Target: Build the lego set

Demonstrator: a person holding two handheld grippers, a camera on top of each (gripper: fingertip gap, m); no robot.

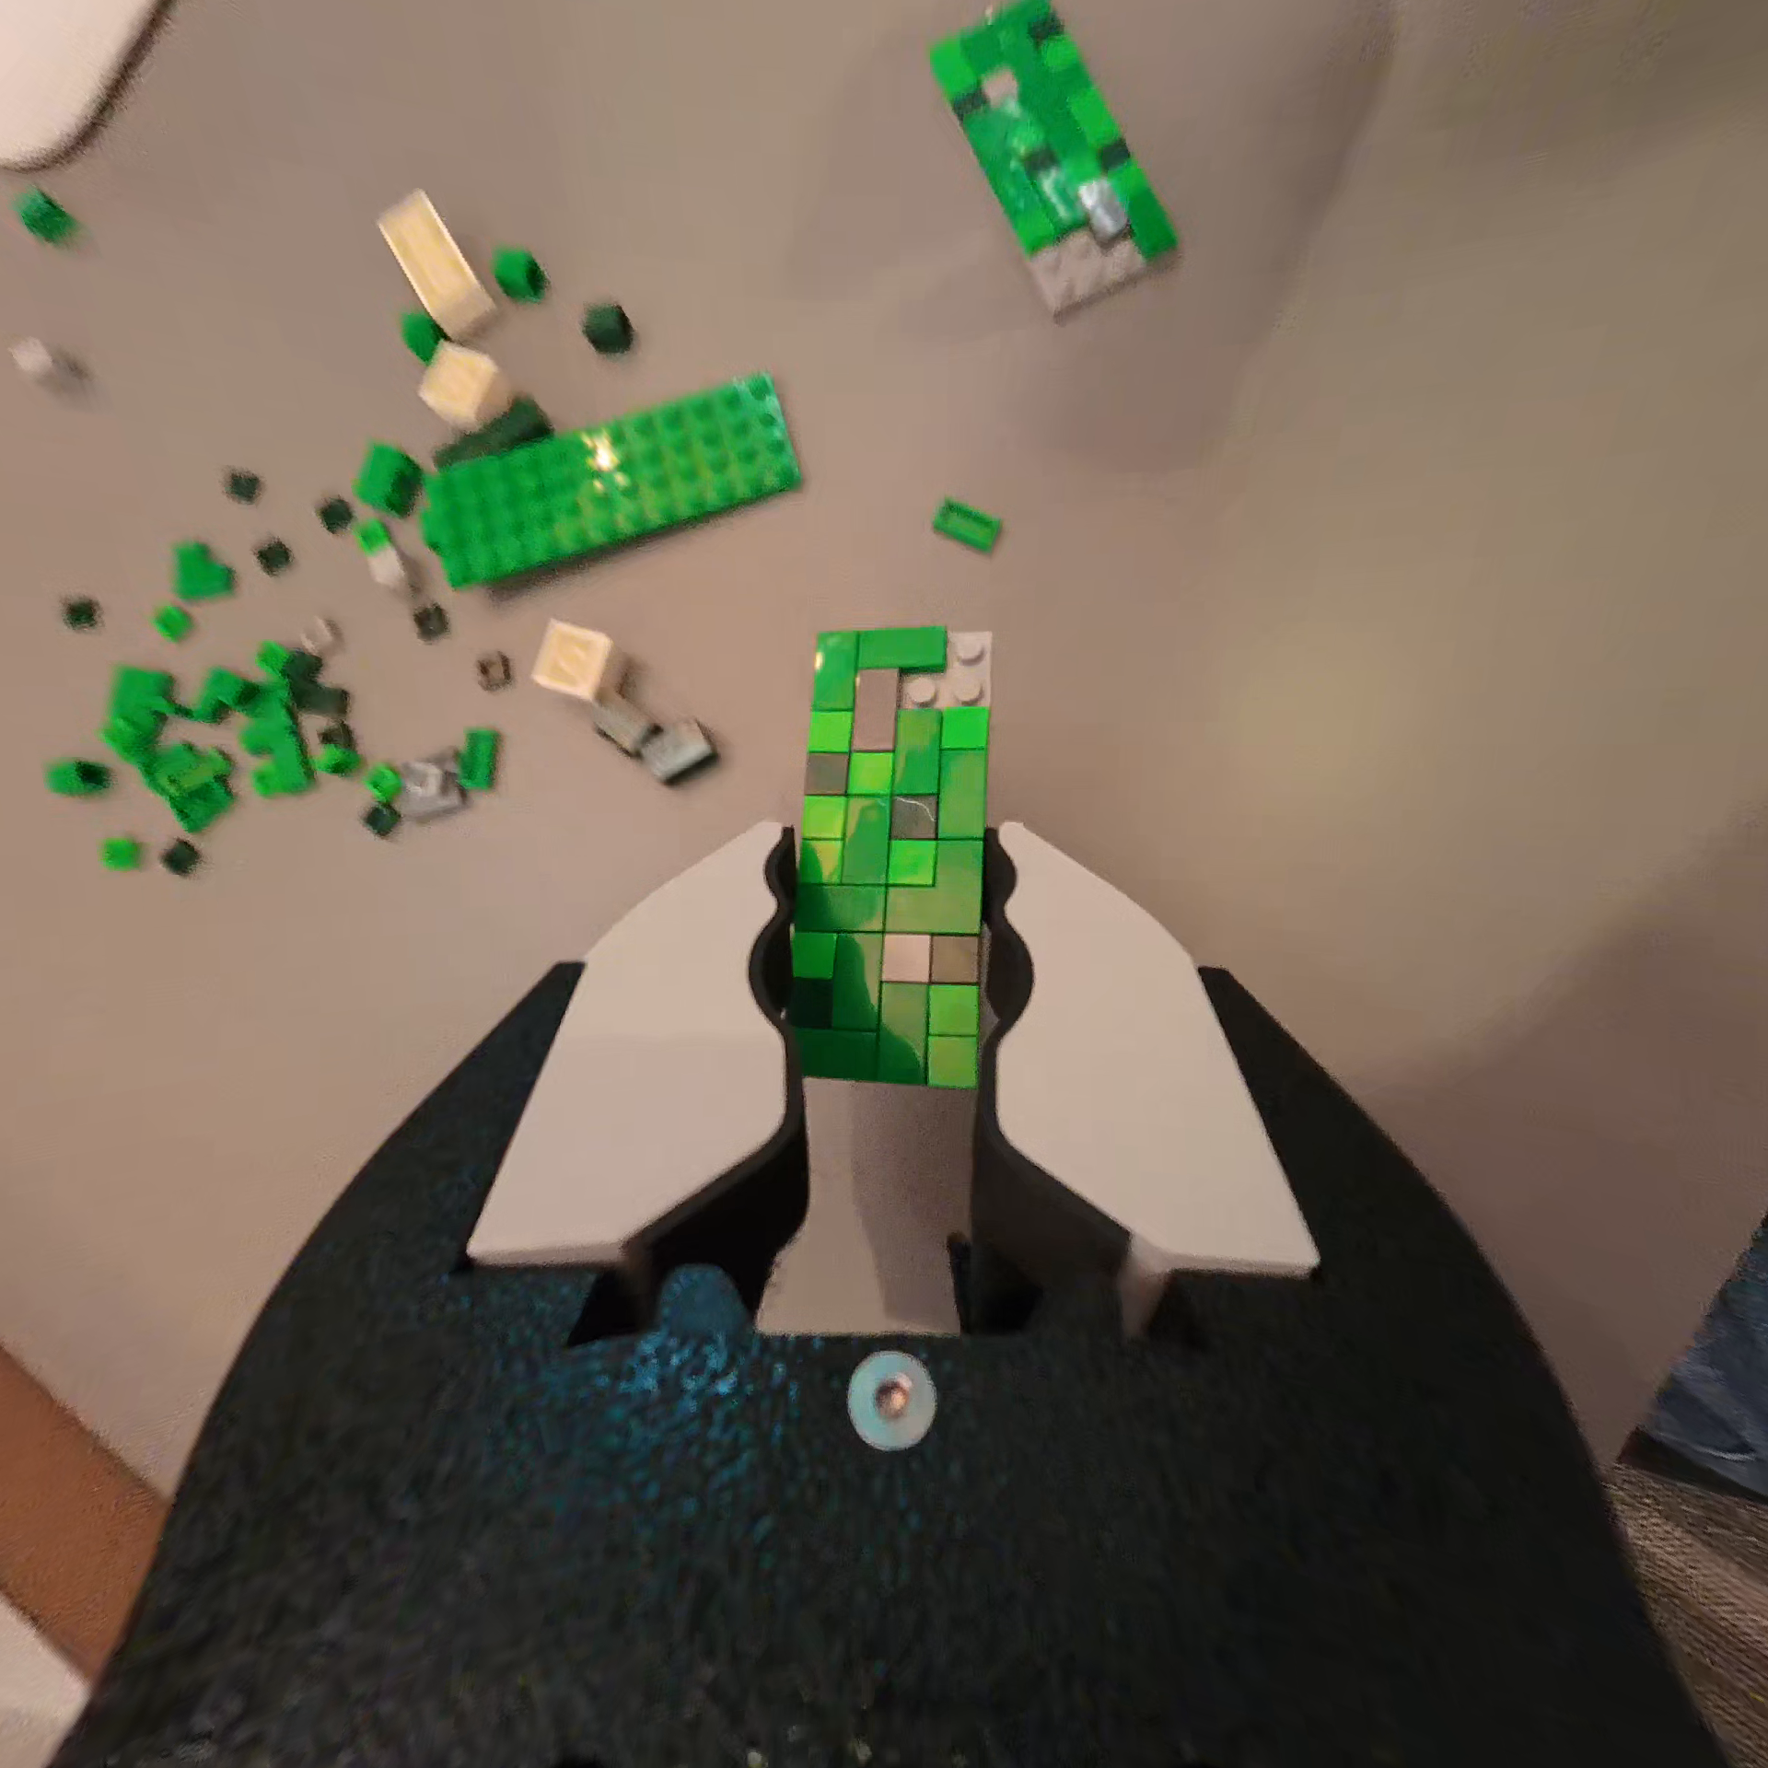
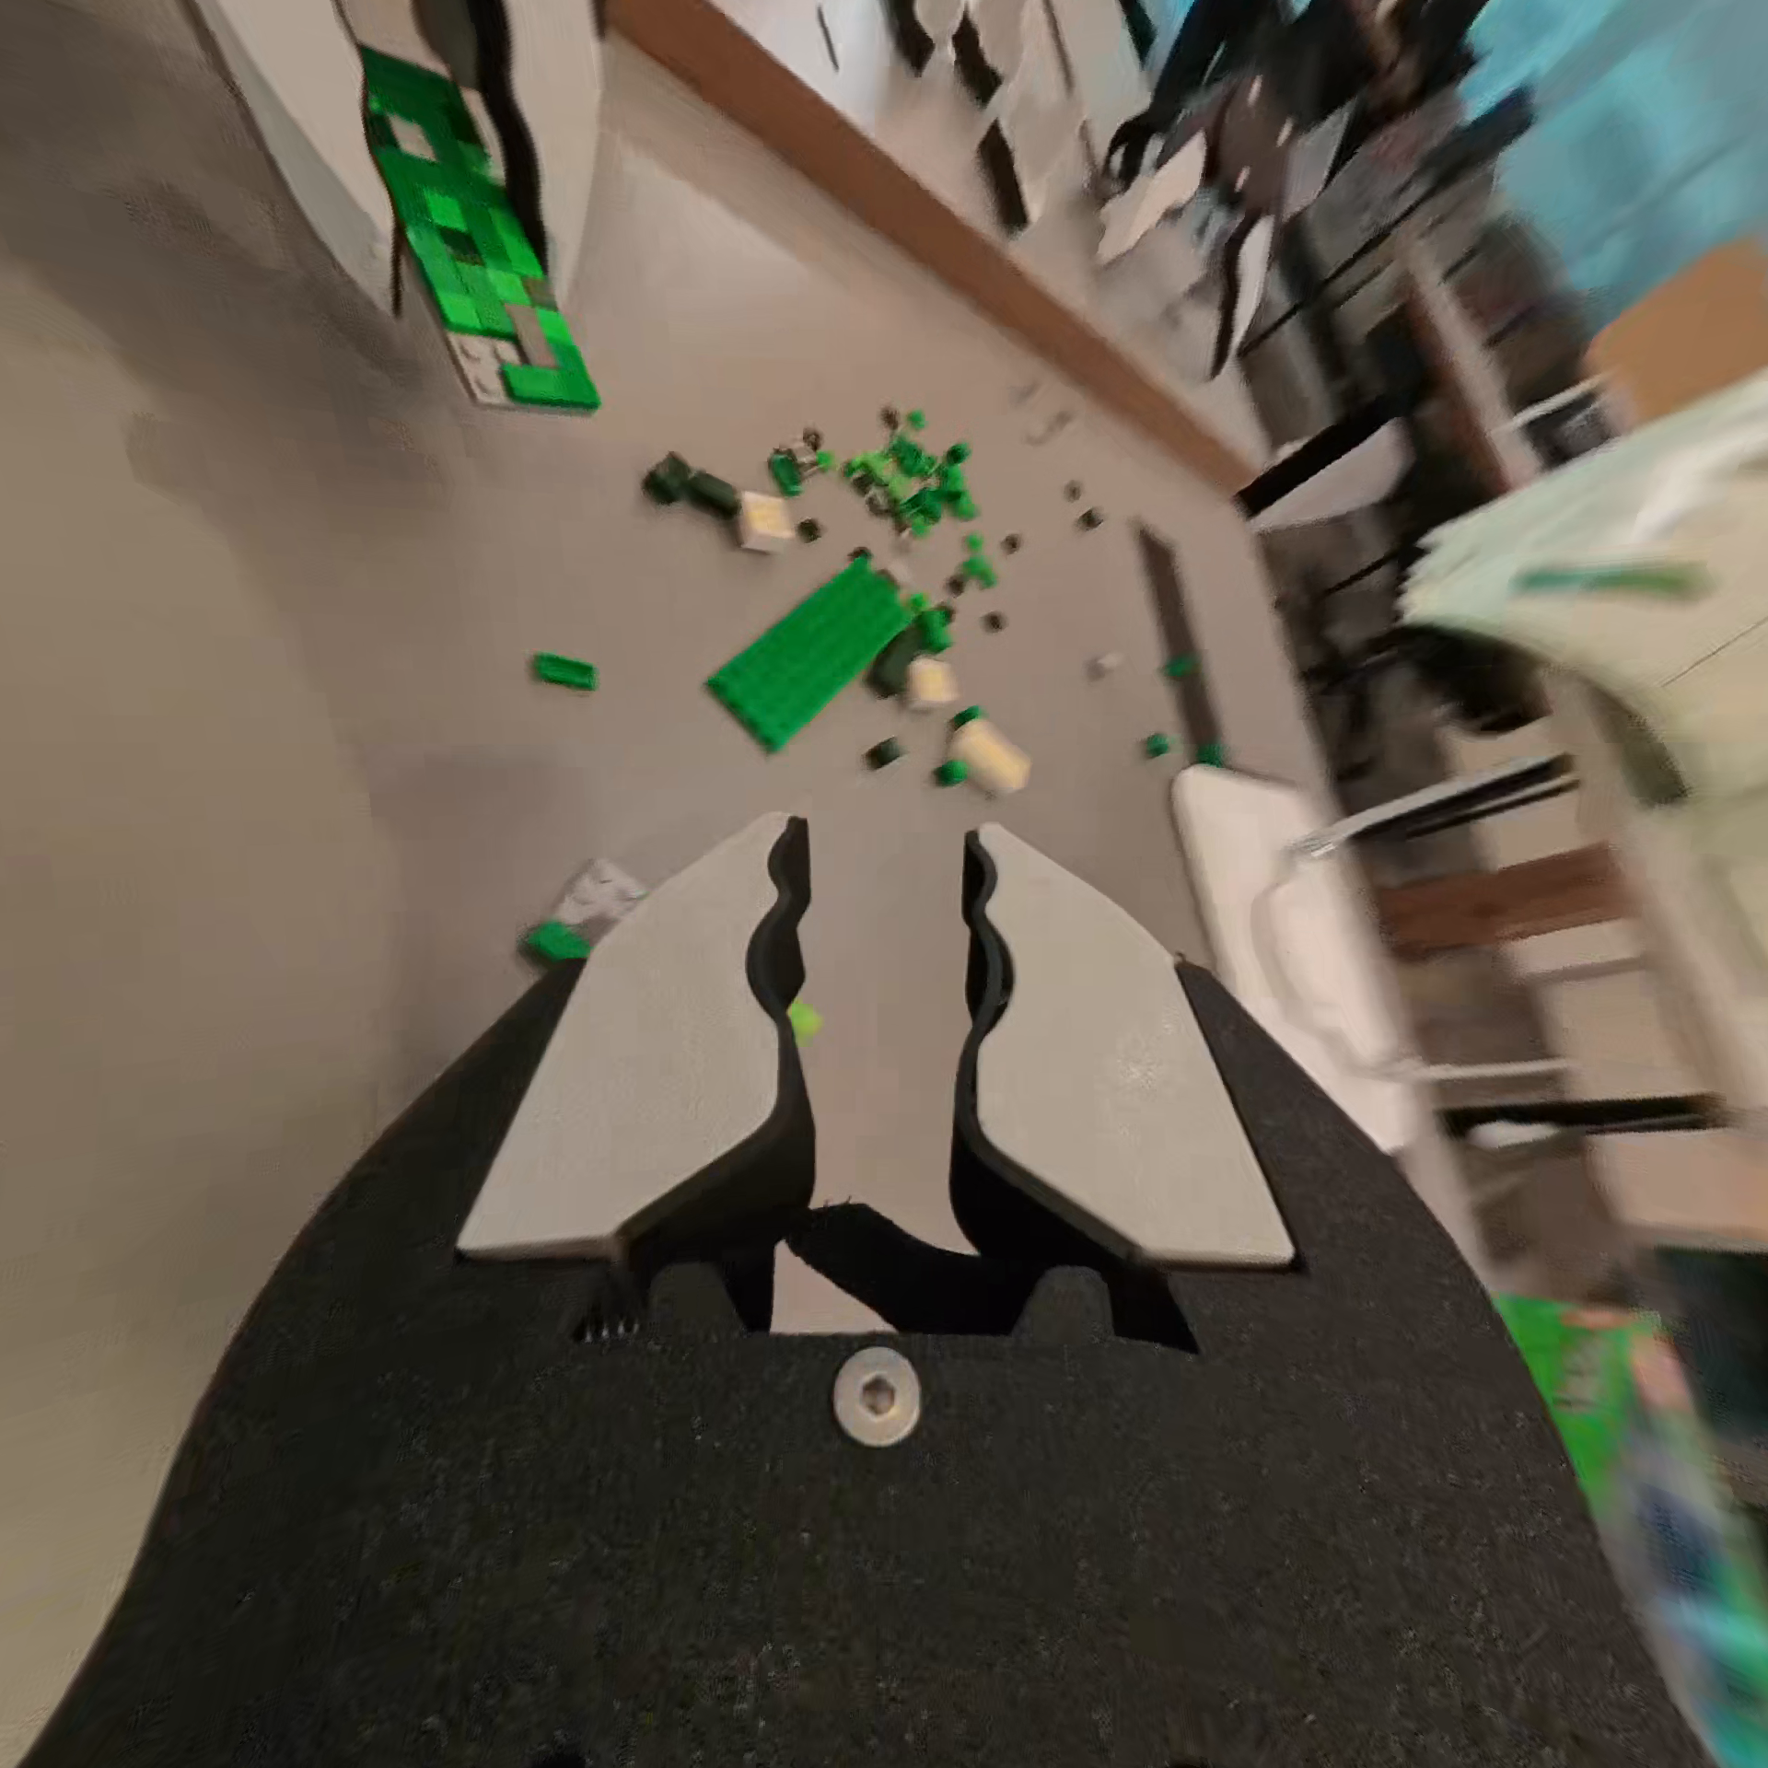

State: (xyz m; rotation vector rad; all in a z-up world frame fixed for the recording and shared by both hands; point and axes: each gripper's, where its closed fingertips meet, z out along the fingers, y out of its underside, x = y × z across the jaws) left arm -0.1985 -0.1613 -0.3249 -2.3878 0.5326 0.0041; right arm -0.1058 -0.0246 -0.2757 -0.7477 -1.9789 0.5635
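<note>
My left gripper [image 1: 892, 837] is shut on a long plate [image 1: 895, 765] tiled in green and grey. Both pads press on its long edges, and its far end with bare grey studs sticks out ahead. The right wrist view shows the same plate [image 2: 478, 249] at top left, held between the left gripper's white fingers above the grey table [image 2: 287, 670]. My right gripper [image 2: 885, 832] is open with nothing between its pads. A second tiled plate [image 1: 1052, 153] lies on the table. Its grey and green end [image 2: 584, 918] shows beside my right gripper's left finger [image 2: 670, 1005].
A green studded baseplate [image 1: 612, 478] lies mid-table, also in the right wrist view [image 2: 813, 651]. Several small green, dark and grey bricks [image 1: 191, 737] and cream blocks [image 1: 435, 263] are scattered around it. A small green plate [image 1: 966, 524] lies alone. A white object [image 2: 1272, 938] stands at the right.
</note>
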